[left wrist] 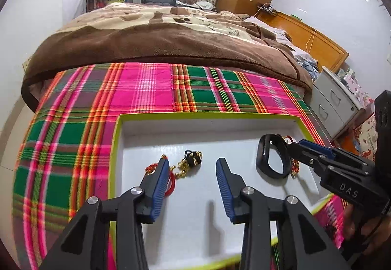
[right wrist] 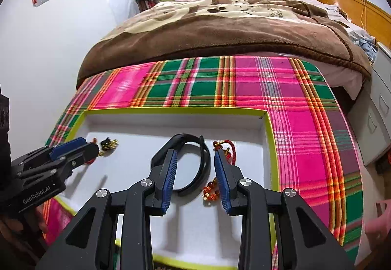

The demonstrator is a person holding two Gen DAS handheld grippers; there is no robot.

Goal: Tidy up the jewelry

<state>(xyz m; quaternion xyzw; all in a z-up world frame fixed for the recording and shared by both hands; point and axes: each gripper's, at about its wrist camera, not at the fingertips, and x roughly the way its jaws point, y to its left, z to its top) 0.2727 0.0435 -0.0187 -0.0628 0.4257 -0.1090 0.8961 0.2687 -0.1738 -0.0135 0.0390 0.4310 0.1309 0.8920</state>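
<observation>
The right gripper (right wrist: 195,172) hangs over a white tray (right wrist: 271,147) with a lime rim, its blue-padded fingers (right wrist: 171,177) spread apart. Between them lies a black band (right wrist: 204,167), its near-left part hidden behind the left finger. A red cord (right wrist: 233,150) and amber beads (right wrist: 211,190) lie just beside the right finger. The left gripper (right wrist: 80,145) reaches in at left, near a gold chain (right wrist: 108,144). The tray rests on a plaid cloth (right wrist: 305,123).
</observation>
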